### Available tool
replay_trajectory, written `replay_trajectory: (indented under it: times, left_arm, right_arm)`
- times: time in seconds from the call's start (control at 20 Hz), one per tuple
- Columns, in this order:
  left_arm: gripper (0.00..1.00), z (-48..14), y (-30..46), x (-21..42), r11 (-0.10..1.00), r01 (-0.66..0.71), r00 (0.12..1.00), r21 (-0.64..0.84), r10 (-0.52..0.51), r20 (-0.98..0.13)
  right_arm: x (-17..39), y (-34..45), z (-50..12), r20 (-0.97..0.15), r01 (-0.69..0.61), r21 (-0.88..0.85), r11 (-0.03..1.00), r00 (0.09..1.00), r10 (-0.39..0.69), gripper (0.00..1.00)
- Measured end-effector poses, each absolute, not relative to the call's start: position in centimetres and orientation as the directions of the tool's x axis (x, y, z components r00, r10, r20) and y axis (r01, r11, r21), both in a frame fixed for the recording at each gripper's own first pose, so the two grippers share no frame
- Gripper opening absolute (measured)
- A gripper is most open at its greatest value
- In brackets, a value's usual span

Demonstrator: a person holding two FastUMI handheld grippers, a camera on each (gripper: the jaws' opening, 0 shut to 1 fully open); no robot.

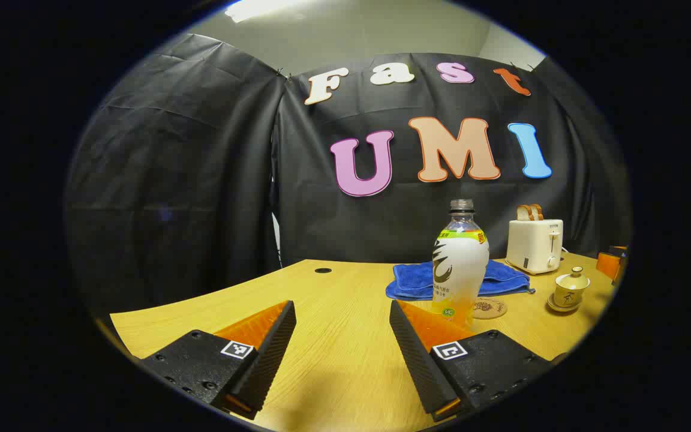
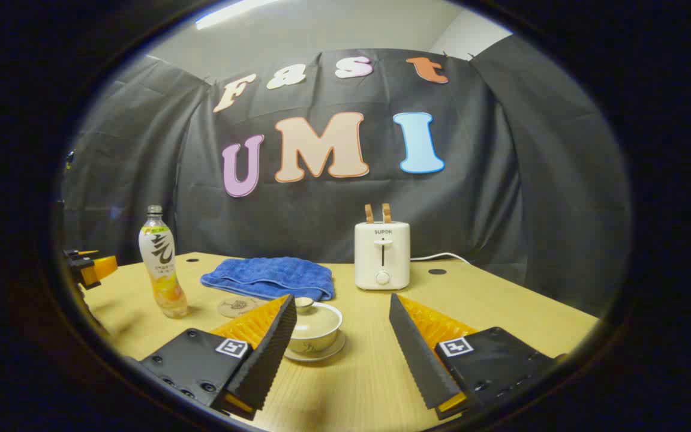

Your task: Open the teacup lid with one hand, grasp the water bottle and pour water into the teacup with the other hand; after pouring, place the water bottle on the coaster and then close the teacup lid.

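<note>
- The right gripper stands wide and holds nothing; the teacup, lid on, sits just ahead, against its left finger.
- The left gripper is also wide and empty, with the water bottle ahead, left of the teacup.
- The coaster lies between bottle and teacup.
- Judgement: step 1, lifting the lid; next the right fingers must centre on its knob.

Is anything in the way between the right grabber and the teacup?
Nothing visible is. The right gripper is open, and the teacup with its lid sits just ahead, beside its left finger, with bare table between.
</note>
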State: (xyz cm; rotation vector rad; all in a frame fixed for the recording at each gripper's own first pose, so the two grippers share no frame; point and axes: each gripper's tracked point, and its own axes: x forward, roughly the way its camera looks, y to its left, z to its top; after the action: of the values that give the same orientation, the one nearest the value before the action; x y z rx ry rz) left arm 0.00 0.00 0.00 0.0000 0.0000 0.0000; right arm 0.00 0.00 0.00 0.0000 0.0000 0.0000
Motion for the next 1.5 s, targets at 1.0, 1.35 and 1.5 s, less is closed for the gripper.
replay_trajectory:
  times: [1.0, 1.35, 1.5]
  left_arm:
    - [0.92, 0.0, 0.0, 0.0, 1.0, 0.0, 1.0, 0.001, 0.0, 0.0]
    - [0.92, 0.0, 0.0, 0.0, 1.0, 0.0, 1.0, 0.001, 0.0, 0.001]
    - [0.92, 0.0, 0.0, 0.0, 1.0, 0.0, 1.0, 0.0, 0.0, 0.001]
  right_arm:
    - [0.2, 1.0, -0.2, -0.008, -0.056, 0.001, 0.998, 0.998, 0.056, 0.98]
    - [1.6, 2.7, -0.9, -0.042, -0.112, -0.001, 0.994, 0.993, 0.112, 0.97]
    - [2.7, 3.5, -1.2, -0.065, -0.138, -0.007, 0.99, 0.988, 0.137, 1.0]
